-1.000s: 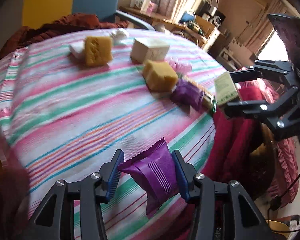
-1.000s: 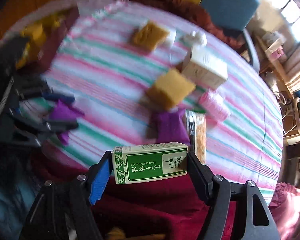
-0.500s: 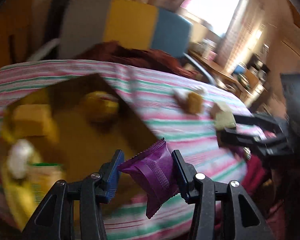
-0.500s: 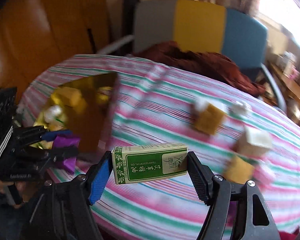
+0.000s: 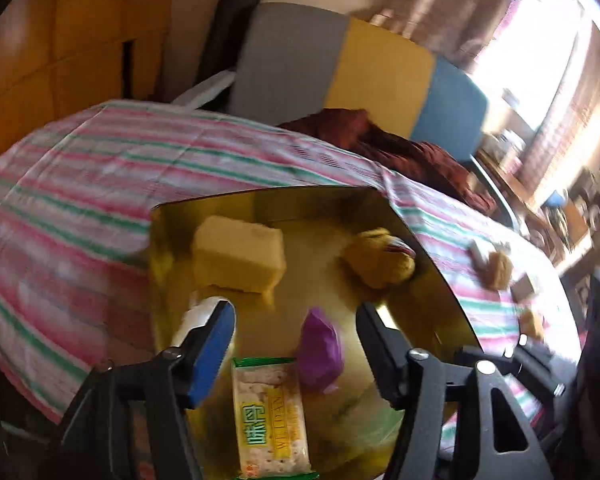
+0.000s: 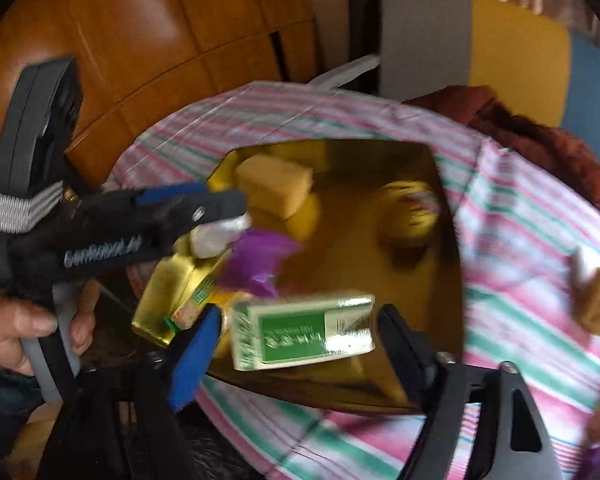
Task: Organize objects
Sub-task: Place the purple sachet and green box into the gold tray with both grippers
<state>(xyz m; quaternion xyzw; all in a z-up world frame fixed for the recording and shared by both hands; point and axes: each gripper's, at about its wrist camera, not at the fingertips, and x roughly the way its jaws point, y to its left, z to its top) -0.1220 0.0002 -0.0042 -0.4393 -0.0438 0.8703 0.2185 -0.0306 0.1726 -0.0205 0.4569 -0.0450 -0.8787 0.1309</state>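
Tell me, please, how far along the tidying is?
Done: a sponge, a yellow toy, a cracker packet and the purple packet lie in the gold tray, under the open left claw. In hand: the right claw holds the green box over the tray. Left: a second sponge and a white item on the striped cloth.
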